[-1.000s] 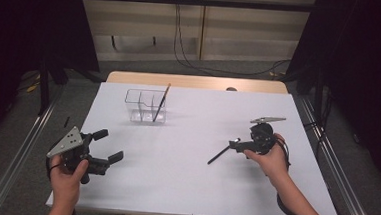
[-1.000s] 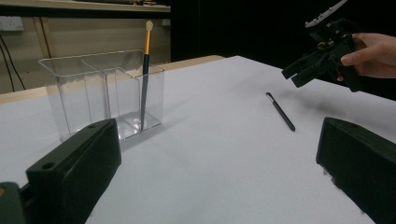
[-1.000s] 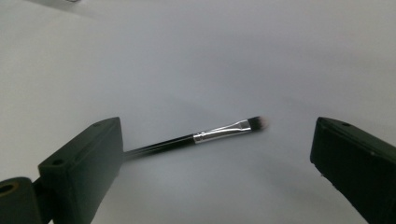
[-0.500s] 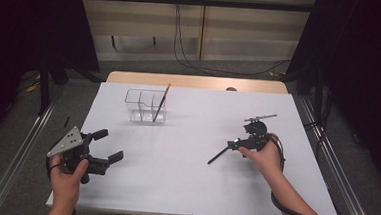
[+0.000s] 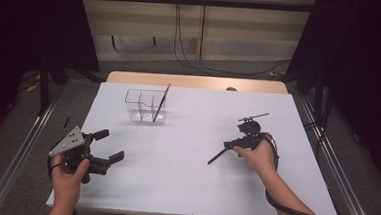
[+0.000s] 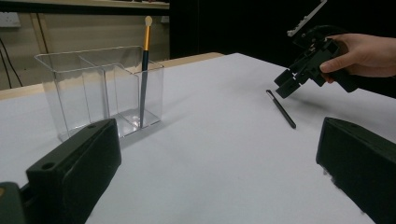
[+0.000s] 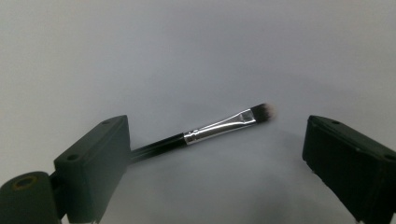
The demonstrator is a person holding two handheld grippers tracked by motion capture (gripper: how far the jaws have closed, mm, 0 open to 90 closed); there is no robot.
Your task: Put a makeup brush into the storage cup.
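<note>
A slim black makeup brush [image 5: 216, 158] [image 7: 219, 126] lies flat on the white table [image 5: 183, 187]. My right gripper [image 5: 230, 146] [image 7: 215, 150] hovers low over its handle end with its jaws apart. They have just been closing a little. The brush lies between them, and neither pad touches it. The left gripper view shows this brush [image 6: 281, 109] under that gripper [image 6: 290, 85]. A clear organizer [image 5: 146, 107] [image 6: 93, 88] holds an upright brush with a yellow handle [image 5: 161, 101] [image 6: 144, 79]. My left gripper [image 5: 112, 145] [image 6: 219, 147] stands open and empty at the near left.
The table's front edge runs just behind both hands. Metal rails [image 5: 20, 152] flank the table on both sides, and cables [image 5: 196, 63] lie on the floor beyond the far edge. The right gripper's cable [image 5: 292, 211] trails along the forearm.
My right gripper has shifted slightly left and lower over the lying brush. The brush, the organizer and my left gripper have stayed put.
</note>
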